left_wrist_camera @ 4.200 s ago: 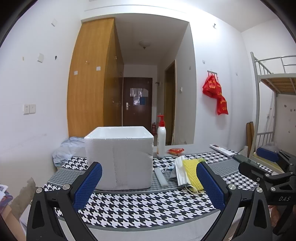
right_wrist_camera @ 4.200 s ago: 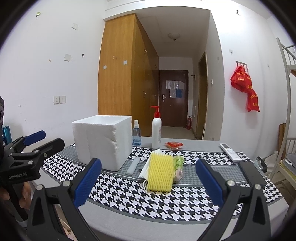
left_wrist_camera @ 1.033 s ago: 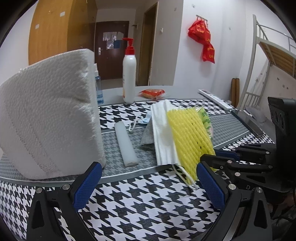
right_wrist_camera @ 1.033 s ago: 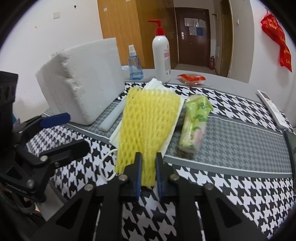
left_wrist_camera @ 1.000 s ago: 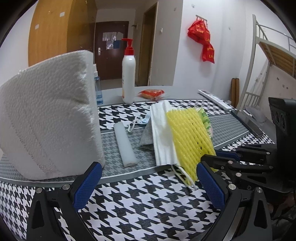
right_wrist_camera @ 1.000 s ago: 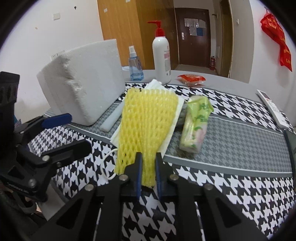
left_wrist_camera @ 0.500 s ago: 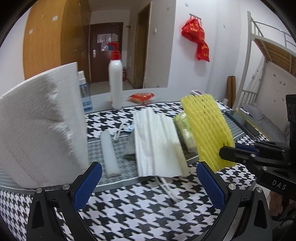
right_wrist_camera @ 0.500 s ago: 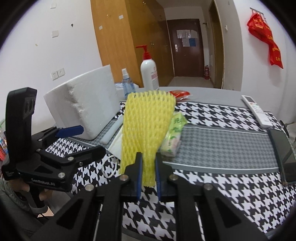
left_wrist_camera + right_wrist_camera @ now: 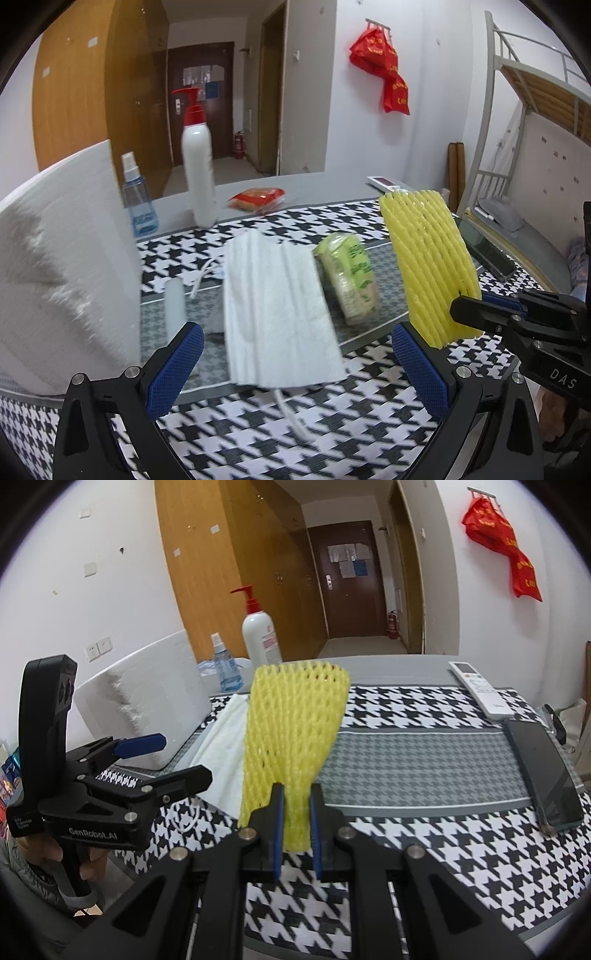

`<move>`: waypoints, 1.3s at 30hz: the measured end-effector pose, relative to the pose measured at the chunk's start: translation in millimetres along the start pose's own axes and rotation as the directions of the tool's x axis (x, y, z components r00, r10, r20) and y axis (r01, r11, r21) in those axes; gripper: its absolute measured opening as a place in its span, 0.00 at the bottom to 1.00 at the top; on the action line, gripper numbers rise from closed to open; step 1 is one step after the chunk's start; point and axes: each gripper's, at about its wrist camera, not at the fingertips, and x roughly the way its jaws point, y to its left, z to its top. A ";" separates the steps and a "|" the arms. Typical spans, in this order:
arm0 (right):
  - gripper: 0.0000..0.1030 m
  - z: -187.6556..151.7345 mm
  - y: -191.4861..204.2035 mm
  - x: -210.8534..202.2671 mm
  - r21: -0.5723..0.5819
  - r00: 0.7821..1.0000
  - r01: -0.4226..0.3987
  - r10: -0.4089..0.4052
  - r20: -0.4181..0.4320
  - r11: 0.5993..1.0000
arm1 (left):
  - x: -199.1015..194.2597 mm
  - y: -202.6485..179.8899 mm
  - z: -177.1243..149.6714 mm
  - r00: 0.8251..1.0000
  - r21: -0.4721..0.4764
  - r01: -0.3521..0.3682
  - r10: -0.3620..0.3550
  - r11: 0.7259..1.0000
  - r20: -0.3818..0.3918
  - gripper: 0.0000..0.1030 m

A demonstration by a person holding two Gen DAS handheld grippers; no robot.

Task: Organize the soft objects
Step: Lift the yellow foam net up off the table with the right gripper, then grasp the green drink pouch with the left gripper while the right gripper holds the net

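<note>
Bright, even indoor light; soft shadows. Fisheye bends edges, dark corners. Left view motion-blurred, right sharp.

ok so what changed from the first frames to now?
The right gripper closed on the yellow foam net sleeve and lifted it off the white pleated face mask, which is now uncovered. The left gripper came in closer to the mask, open and empty. The white foam box, green packet and pump bottle stayed put.

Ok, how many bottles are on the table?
2: a pump bottle and a smaller spray bottle left of it, both behind the foam box. Others may be hidden.
</note>
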 end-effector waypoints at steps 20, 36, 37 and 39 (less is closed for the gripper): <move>0.15 -13.2 -45.3 -18.4 0.088 0.998 0.057 -0.059 0.013 0.994 | 34.7 -56.6 18.1 0.999 0.056 0.019 -0.017 0.998 -0.049 0.79; 0.15 -24.3 -51.8 -20.9 0.111 0.999 0.047 -0.050 0.017 0.993 | 72.2 -63.8 22.6 0.989 0.065 -0.077 0.085 0.995 -0.124 0.47; 0.15 -24.7 -51.5 -20.9 0.109 0.999 0.045 -0.048 0.017 0.993 | 74.0 -62.8 22.3 0.988 0.062 -0.079 0.087 0.995 -0.129 0.46; 0.15 -25.2 -52.1 -20.3 0.111 0.999 0.045 -0.047 0.016 0.993 | 78.9 -62.0 20.9 0.984 0.067 -0.092 0.101 0.993 -0.146 0.43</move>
